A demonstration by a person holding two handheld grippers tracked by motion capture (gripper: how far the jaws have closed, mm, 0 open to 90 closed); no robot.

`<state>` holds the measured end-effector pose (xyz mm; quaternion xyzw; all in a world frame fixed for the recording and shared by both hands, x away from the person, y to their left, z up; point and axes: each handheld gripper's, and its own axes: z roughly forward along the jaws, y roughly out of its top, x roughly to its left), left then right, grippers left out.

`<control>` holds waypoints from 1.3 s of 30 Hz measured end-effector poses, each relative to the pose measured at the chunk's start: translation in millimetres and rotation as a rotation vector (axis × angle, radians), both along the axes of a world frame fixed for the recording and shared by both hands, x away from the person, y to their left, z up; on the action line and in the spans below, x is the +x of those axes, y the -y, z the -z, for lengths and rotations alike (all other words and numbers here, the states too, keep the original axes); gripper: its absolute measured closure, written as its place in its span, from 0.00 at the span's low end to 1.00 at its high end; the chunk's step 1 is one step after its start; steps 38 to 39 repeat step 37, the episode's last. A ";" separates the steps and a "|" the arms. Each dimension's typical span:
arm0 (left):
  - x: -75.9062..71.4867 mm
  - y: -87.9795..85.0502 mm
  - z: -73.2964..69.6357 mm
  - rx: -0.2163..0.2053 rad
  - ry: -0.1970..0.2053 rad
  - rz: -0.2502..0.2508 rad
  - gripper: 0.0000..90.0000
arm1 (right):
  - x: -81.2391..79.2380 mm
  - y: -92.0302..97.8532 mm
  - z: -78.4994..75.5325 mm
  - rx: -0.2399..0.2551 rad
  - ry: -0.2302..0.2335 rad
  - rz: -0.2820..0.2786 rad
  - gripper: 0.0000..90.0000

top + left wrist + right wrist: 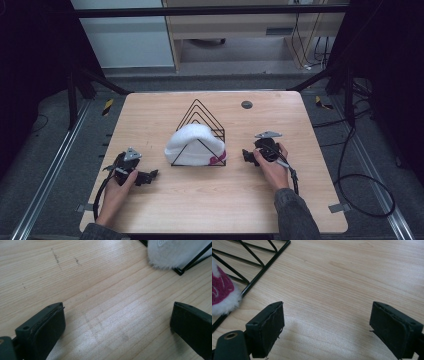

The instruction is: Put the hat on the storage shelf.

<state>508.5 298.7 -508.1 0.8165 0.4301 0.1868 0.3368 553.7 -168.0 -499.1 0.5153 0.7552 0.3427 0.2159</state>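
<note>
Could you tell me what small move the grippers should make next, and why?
Probably bring the right gripper in toward the white fluffy hat draped in the black wire rack. Both grippers are open and empty on the table; the left gripper sits slightly farther off.

**White fleece hat in wire rack**

One white, fluffy hat (194, 142), marked with a magenta patch at its lower right edge. It is lodged among the triangular frames of a black wire rack (202, 116), set mid-tabletop (150, 107), its rim bulging past the rack's front.
</note>
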 end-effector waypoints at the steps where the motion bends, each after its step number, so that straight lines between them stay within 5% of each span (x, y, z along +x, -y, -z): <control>1: 0.0 0.0 0.0 0.000 0.000 0.000 0.00 | 0.0 0.2 0.9 -0.003 0.001 -0.001 0.14; 7: 0.0 0.0 0.0 0.000 0.000 0.000 0.00 | -0.4 -1.2 6.5 -0.004 -0.037 0.000 0.12; 19: 0.0 0.0 0.0 0.000 0.000 0.000 0.00 | -4.1 -5.9 11.4 -0.022 0.011 0.024 0.12; 39: -0.1 0.0 0.0 0.000 0.001 0.000 0.00 | -11.2 -9.0 11.9 -0.028 0.013 0.031 0.11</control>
